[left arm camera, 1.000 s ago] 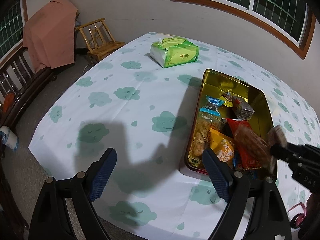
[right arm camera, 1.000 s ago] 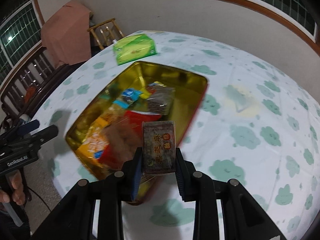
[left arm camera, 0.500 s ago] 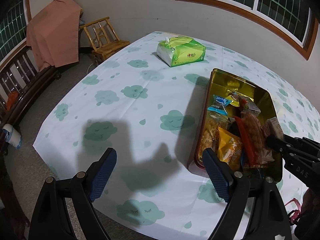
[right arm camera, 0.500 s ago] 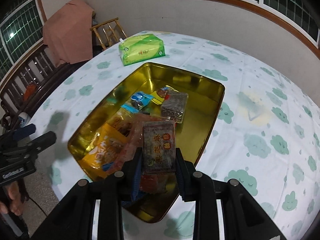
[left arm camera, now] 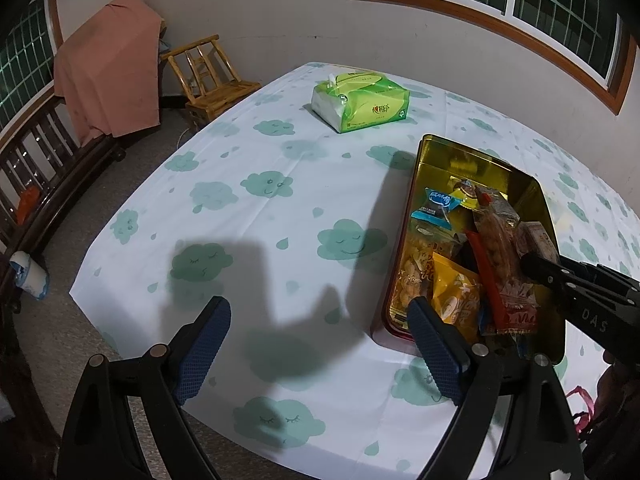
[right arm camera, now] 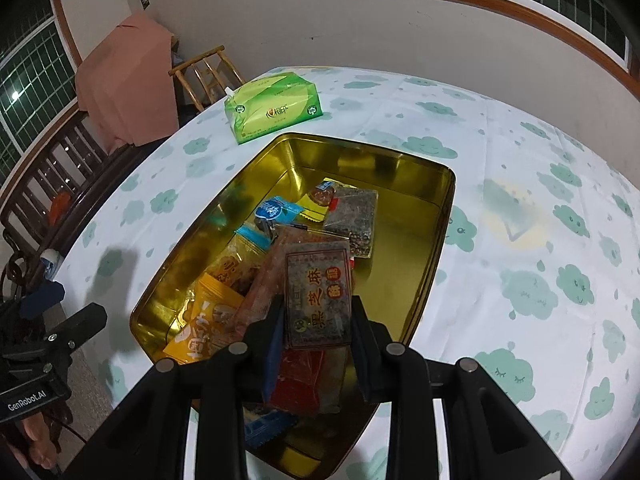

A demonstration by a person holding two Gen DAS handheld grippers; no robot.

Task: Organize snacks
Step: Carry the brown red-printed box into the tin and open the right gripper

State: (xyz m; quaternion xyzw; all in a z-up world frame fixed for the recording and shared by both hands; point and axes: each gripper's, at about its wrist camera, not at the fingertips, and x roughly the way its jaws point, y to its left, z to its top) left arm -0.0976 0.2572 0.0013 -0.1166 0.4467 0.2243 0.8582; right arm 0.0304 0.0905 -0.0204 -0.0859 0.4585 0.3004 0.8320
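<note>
A gold tin on the cloud-print tablecloth holds several wrapped snacks, among them an orange bag and a blue-wrapped sweet. My right gripper is shut on a flat dark sesame snack packet, held over the near end of the tin above the other snacks. In the left wrist view that packet and the right gripper reach in from the right over the tin. My left gripper hovers over bare cloth left of the tin; its jaws are opening with nothing between them.
A green tissue pack lies beyond the tin near the far table edge. A wooden chair, a pink cloth over furniture and a dark bench stand off the table's left. A yellowish stain marks the cloth right of the tin.
My right gripper has carried the sesame packet a little further in over the tin's snacks. The left gripper has stayed over the bare cloth.
</note>
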